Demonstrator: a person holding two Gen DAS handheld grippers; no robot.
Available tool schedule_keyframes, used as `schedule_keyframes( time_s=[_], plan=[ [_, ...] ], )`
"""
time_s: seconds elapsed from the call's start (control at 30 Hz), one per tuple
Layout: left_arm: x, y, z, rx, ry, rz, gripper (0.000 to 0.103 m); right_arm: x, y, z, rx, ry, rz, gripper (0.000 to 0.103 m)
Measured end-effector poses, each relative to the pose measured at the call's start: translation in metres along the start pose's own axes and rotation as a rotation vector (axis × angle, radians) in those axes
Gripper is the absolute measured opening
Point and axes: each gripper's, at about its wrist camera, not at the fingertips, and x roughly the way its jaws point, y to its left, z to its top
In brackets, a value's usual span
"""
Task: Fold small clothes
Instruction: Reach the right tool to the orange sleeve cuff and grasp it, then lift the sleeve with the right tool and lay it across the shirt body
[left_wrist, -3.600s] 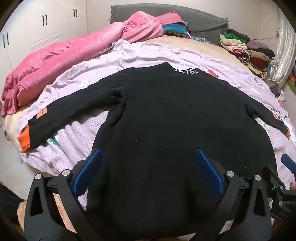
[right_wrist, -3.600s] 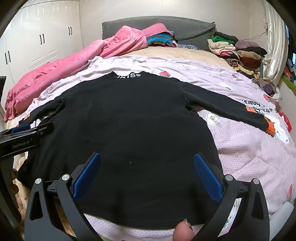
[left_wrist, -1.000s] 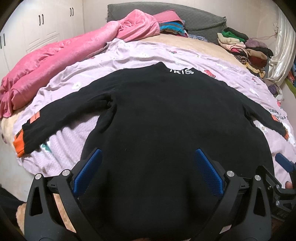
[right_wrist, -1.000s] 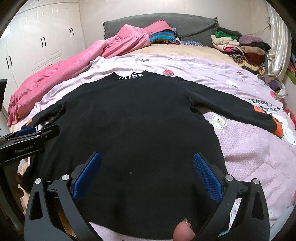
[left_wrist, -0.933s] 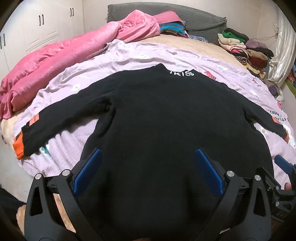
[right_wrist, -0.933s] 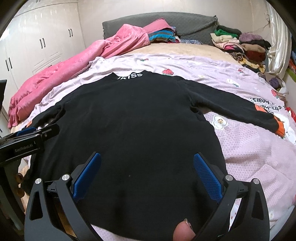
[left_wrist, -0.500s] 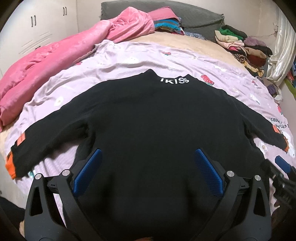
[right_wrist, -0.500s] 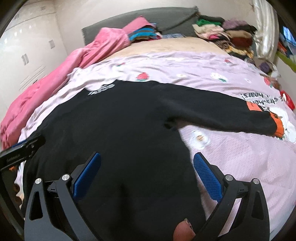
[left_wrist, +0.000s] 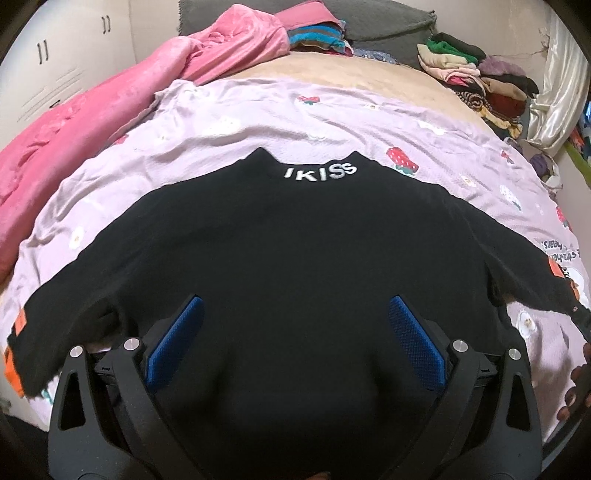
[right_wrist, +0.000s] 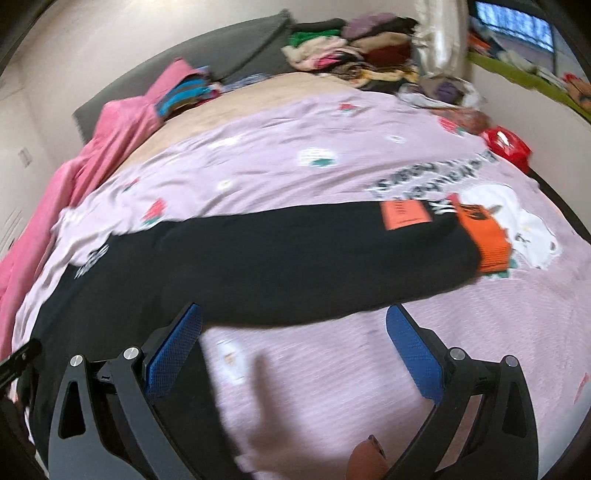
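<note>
Black long-sleeved knit sweater (left_wrist: 295, 258) with white collar lettering lies flat on the bed, its body spread directly ahead of the left gripper (left_wrist: 295, 339), whose blue-padded fingers (left_wrist: 173, 339) stand wide apart, holding nothing. The right gripper (right_wrist: 293, 345), equally wide open and empty, faces the sweater's orange-cuffed sleeve (right_wrist: 332, 266), stretched across just beyond its fingers (right_wrist: 413, 354). Beneath lies a lilac strawberry-print quilt (right_wrist: 295, 173), with a pink plush blanket (left_wrist: 92, 110) far left and piled clothes (left_wrist: 472, 77) far right.

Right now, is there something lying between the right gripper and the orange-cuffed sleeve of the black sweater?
Nothing visible. Only bare lilac printed bedsheet lies between the open right gripper and the black sweater's sleeve, stretched flat toward its orange cuff.
</note>
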Motion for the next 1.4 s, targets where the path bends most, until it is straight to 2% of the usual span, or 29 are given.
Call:
schedule_keyframes(
  time_s=[0.3, 0.47, 0.6, 0.63, 0.67, 0.7, 0.73, 0.77, 0.8, 0.87, 1.13, 1.4],
  plan=[
    [0.023, -0.020, 0.025, 0.029, 0.007, 0.000, 0.094, 0.026, -0.069, 0.016, 0.161, 0.041, -0.096, 0.099],
    [0.039, -0.025, 0.034, 0.029, 0.020, -0.012, 0.094, 0.045, -0.103, 0.020, 0.279, 0.068, -0.105, 0.099],
    [0.052, -0.019, 0.034, 0.000, 0.041, -0.022, 0.094, 0.055, -0.125, 0.029, 0.369, 0.030, -0.076, 0.096],
    [0.054, -0.017, 0.034, -0.006, 0.046, -0.023, 0.094, 0.056, -0.129, 0.032, 0.391, 0.013, -0.071, 0.090],
    [0.057, -0.014, 0.033, -0.014, 0.051, -0.023, 0.094, 0.056, -0.132, 0.033, 0.406, 0.004, -0.078, 0.068],
    [0.058, -0.012, 0.032, -0.020, 0.054, -0.021, 0.094, 0.058, -0.137, 0.036, 0.429, -0.007, -0.075, 0.051],
    [0.058, -0.009, 0.031, -0.024, 0.052, -0.021, 0.094, 0.058, -0.140, 0.036, 0.442, -0.014, -0.062, 0.044],
    [0.056, -0.006, 0.031, -0.030, 0.047, -0.018, 0.094, 0.057, -0.141, 0.037, 0.454, -0.027, -0.047, 0.033],
    [0.055, -0.003, 0.031, -0.033, 0.043, -0.017, 0.094, 0.050, -0.140, 0.038, 0.448, -0.068, -0.025, 0.024],
    [0.050, 0.002, 0.032, -0.040, 0.029, -0.017, 0.094, 0.037, -0.129, 0.041, 0.393, -0.122, 0.006, 0.017],
    [0.021, 0.010, 0.044, -0.048, -0.039, -0.029, 0.094, -0.006, -0.075, 0.059, 0.234, -0.243, 0.154, 0.014],
    [-0.002, 0.023, 0.053, -0.068, -0.074, -0.042, 0.094, -0.030, 0.003, 0.078, 0.078, -0.288, 0.282, 0.014]
  ],
)
